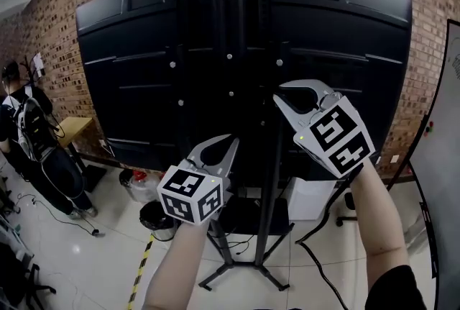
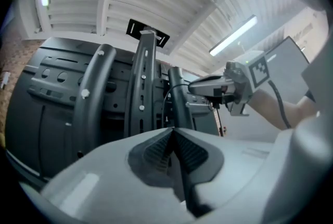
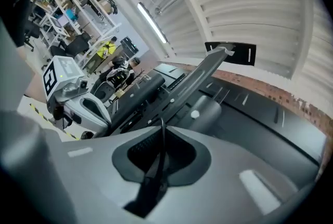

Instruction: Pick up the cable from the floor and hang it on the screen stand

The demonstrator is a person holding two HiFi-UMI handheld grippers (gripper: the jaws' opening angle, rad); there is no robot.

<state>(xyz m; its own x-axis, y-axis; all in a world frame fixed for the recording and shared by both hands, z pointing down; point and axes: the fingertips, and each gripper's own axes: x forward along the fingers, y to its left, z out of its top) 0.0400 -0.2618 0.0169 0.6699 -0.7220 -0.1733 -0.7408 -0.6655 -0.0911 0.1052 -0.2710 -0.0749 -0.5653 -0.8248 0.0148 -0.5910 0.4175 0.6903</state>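
The screen point(image 1: 144, 57) shows its black back, mounted on the dark column of the screen stand point(image 1: 228, 14). Both grippers are raised in front of it. My left gripper point(image 1: 231, 139) is lower, near the column, and shut on the thin black cable point(image 2: 164, 98). From there the cable arcs over to my right gripper point(image 2: 192, 87). In the head view the right gripper point(image 1: 277, 97) is higher and right of the column. It is also shut on the cable point(image 3: 155, 175), whose short end pokes up between the jaws. Against the black panel the cable cannot be made out in the head view.
The stand's legs point(image 1: 244, 269) spread over the tiled floor, with another black cable point(image 1: 316, 258) trailing beside them. A black bin point(image 1: 154, 219) and a white box point(image 1: 309, 197) sit under the screen. A person point(image 1: 29, 136) stands far left by a wooden table point(image 1: 75, 129). A whiteboard point(image 1: 442, 157) is at the right edge.
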